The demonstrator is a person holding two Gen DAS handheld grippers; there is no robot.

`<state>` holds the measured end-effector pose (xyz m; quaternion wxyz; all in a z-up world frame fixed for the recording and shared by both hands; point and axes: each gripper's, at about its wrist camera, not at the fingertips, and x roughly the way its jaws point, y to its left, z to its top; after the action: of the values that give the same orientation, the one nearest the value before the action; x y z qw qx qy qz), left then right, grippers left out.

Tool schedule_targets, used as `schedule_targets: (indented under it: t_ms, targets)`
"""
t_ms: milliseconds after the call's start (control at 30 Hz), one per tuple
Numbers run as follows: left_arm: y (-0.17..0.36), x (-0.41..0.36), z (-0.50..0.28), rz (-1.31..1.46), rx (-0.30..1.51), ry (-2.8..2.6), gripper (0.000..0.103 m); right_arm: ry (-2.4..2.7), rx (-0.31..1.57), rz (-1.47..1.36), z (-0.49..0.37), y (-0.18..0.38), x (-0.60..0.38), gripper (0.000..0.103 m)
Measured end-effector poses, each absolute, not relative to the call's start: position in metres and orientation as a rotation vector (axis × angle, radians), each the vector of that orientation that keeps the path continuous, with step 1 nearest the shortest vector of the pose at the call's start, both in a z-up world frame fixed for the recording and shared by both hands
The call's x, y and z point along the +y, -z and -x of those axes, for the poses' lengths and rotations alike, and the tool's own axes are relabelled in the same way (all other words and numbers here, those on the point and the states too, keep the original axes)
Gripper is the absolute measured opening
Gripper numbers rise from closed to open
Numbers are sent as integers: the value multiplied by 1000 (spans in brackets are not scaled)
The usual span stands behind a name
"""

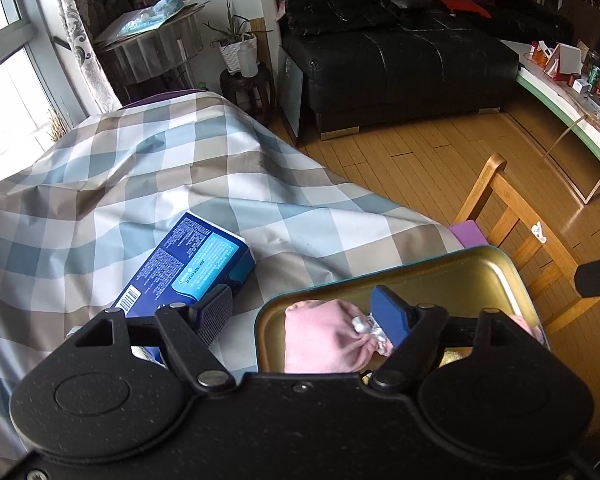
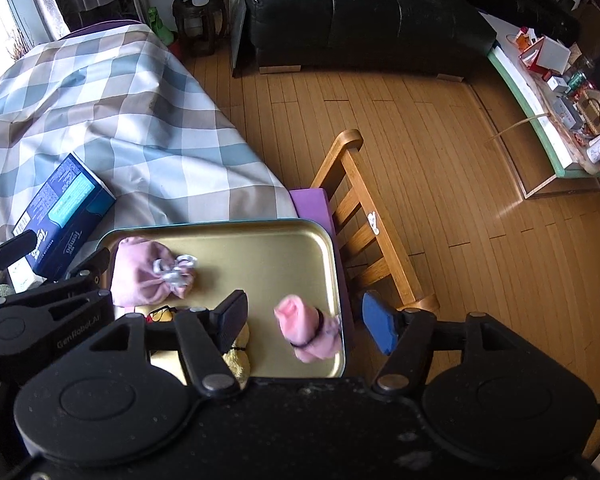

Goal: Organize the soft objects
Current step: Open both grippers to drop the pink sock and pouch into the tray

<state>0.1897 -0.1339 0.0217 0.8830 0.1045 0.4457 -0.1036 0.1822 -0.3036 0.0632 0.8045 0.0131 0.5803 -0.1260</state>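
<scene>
Both your grippers are wide open and holding nothing. The small rolled pink cloth bundle with a black band (image 2: pixel 310 332) lies in the shallow gold metal tray (image 2: pixel 276 248), right between your right gripper (image 2: pixel 306 322) fingers, long axis slanting toward the tray's near right corner. Your left gripper (image 1: pixel 304 314) hangs over the pink drawstring pouch (image 1: pixel 324 338) at the tray's left end, so right's closer, I'd say.
</scene>
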Motion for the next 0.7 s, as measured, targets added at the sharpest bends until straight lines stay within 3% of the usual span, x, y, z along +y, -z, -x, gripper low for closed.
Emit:
schedule_targets:
  t_ms: [700]
  targets:
    - [-3,-47,-154,-254,955,184,73,197,1201,31,-191,-82,-258,66]
